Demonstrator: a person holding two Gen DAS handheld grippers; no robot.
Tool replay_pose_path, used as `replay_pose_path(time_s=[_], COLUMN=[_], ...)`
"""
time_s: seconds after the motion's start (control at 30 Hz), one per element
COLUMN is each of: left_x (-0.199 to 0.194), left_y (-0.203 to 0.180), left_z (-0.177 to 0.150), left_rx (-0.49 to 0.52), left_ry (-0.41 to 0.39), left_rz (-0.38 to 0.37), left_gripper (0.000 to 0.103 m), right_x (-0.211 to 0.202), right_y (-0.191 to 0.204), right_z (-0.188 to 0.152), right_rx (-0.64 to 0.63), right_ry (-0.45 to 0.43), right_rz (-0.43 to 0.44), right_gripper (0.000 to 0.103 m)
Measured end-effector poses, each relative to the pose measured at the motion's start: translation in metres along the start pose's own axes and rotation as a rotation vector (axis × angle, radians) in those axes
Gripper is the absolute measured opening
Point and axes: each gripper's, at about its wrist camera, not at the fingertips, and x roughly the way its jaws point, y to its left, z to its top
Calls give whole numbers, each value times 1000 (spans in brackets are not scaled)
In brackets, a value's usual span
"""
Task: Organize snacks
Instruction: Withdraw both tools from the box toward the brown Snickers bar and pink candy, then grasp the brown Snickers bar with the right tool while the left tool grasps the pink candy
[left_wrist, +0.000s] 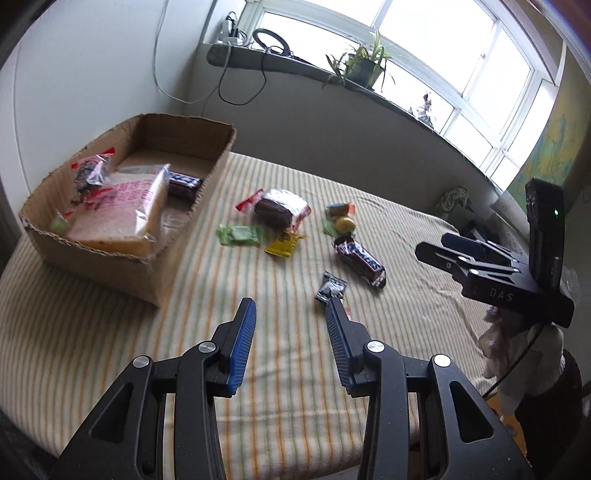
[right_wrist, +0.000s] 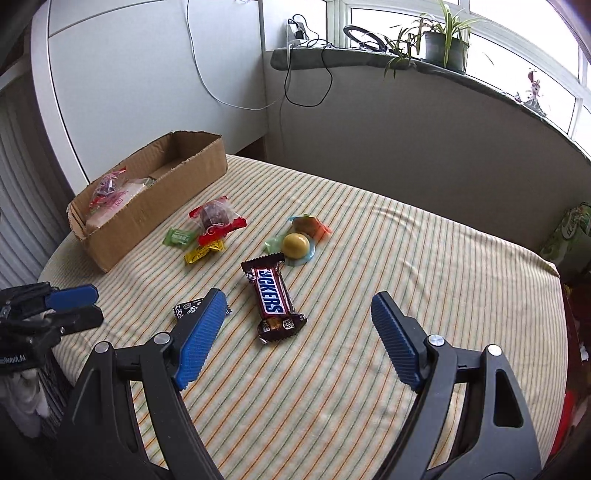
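Observation:
An open cardboard box (left_wrist: 177, 236) (right_wrist: 147, 218) at the table's left holds a wrapped bread slab (left_wrist: 122, 210), a Snickers bar and a red-printed bag. On the striped cloth lie a Snickers bar (left_wrist: 360, 260) (right_wrist: 273, 299), a small black sachet (left_wrist: 331, 288) (right_wrist: 188, 308), a green candy (left_wrist: 240, 234) (right_wrist: 180, 236), a yellow candy (left_wrist: 282, 245) (right_wrist: 203, 253), a wrapped chocolate cake (left_wrist: 279, 210) (right_wrist: 216, 218) and a yellow jelly cup (left_wrist: 345, 223) (right_wrist: 295, 245). My left gripper (left_wrist: 290, 306) (right_wrist: 94, 304) hovers open and empty just short of the sachet. My right gripper (right_wrist: 299, 299) (left_wrist: 454, 247) stands wide open, and the loose Snickers bar lies untouched between its fingertips in the right wrist view.
The table's near edge (left_wrist: 295, 417) runs just under the left gripper, and its right edge (right_wrist: 554, 273) drops off beside a green packet (right_wrist: 569, 236). A sill with potted plants (right_wrist: 443, 37) and hanging cables (right_wrist: 306, 85) runs behind the table. White wall panels stand behind the box.

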Motion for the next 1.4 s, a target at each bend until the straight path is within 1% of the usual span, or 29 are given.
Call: replay_pose_path(time_s=[0.17, 0.33, 0.6, 0.7, 0.83, 0.87, 0.93, 1.0, 1.03, 1.07, 1.13, 1.17, 1.2, 1.23, 1.4], left_x=[22, 45, 69, 73, 77, 78, 77, 76, 76, 75, 76, 75, 75, 75, 70], left_y=[-26, -43, -63, -62, -67, -67, -68, -69, -69, -70, -71, -71, -71, -70, -66], left_z=[-15, -21, -22, -24, -25, -24, -26, -27, -27, -28, -29, -29, -30, -29, -29], left_rx=[48, 80, 164, 165, 201, 208, 223, 233, 239, 247, 258, 260, 258, 254, 231], left_ry=[65, 100, 116, 122, 116, 113, 109, 106, 106, 105, 104, 102, 101, 101, 96], left_rz=[-10, 10, 84, 96, 118, 122, 131, 134, 134, 134, 131, 128, 124, 119, 101], left_gripper=[38, 38, 38, 38, 38, 36, 30, 21, 19, 19, 19, 18, 18, 18, 18], right_x=[20, 39, 56, 62, 69, 71, 74, 79, 81, 84, 84, 83, 83, 83, 78], right_y=[6, 8, 4, 6, 9, 9, 10, 12, 12, 13, 14, 14, 14, 14, 13], right_z=[-4, -6, -3, -1, -1, -1, -1, -2, -2, -3, -3, -3, -3, -3, -7], right_rx=[-46, -75, -75, -82, -91, -92, -92, -93, -93, -94, -99, -99, -98, -98, -86], right_ry=[34, 58, 68, 74, 86, 92, 102, 120, 131, 141, 138, 138, 138, 138, 133], right_rz=[22, 39, 67, 76, 82, 82, 84, 90, 91, 90, 69, 71, 73, 69, 60], right_gripper=[83, 83, 83, 83, 83, 83, 79, 68, 65, 59, 51, 44, 33, 30, 30])
